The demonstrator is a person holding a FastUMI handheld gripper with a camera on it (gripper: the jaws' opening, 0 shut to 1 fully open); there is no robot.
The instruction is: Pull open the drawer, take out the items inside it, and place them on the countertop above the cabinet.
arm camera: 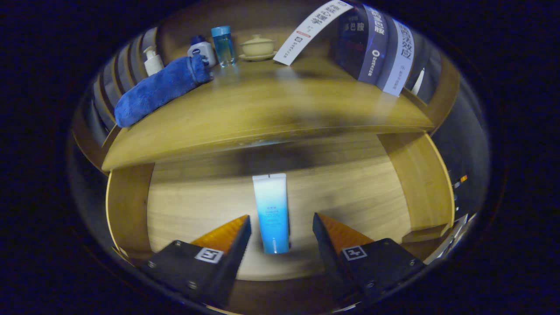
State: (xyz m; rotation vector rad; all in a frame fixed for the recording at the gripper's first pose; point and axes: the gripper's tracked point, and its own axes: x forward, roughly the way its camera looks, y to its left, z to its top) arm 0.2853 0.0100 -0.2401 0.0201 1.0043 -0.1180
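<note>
Tube (272, 210) in drawer (183, 205) — between open claw (282, 227) fingers

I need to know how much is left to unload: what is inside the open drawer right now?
One blue-and-white tube lies on the drawer floor between the open gripper fingers. The drawer's back, under the countertop, is hidden.

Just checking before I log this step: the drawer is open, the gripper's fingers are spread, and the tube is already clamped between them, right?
Not quite. In the gripper view the drawer is open and the gripper has its fingers spread, but the tube is not clamped: it lies on the drawer floor between the fingers, with a gap on each side.
</note>
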